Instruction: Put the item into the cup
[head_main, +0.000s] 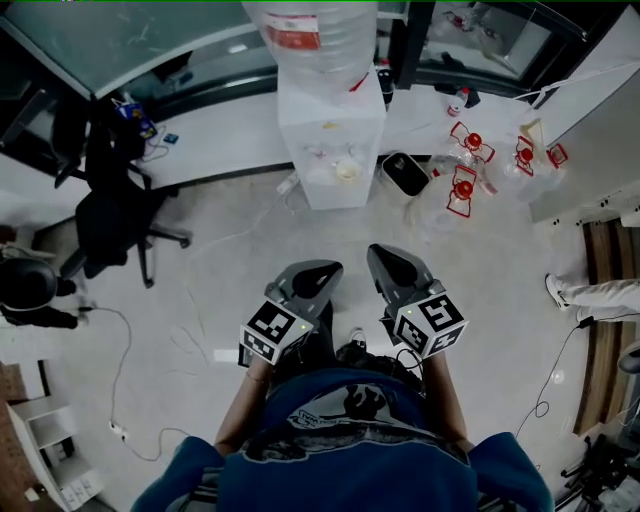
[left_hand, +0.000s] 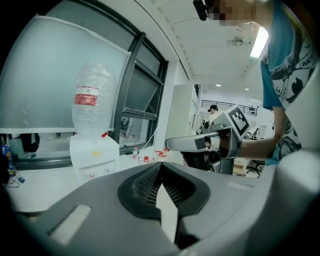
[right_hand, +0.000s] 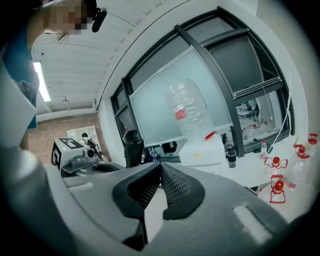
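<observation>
1. Grey jaws first: our left gripper (left_hand: 160, 166) is clenched, its tips pressed together with nothing between them.
2. Same story on our right gripper (right_hand: 160, 165): the jaws are closed tight on nothing.
3. In the head view we hold both side by side in front of our blue T-shirt (head_main: 350, 450), above the pale floor (head_main: 230, 250). Each carries a cube (head_main: 272, 330) of black-and-white square markers.
4. Ahead stands a white water dispenser (head_main: 330, 140) with a clear water bottle (head_main: 312, 30) upended on top. Its red label (left_hand: 86, 98) carries pale print too small for us to read.
5. Right of the dispenser, clear bottles with red caps (head_main: 463, 188) cluster on the floor.
6. Off to the left, a black office chair (head_main: 115, 225) sits near the curved white desk (head_main: 225, 130).
7. As for the cup and the item, we cannot pick either out in any view.
</observation>
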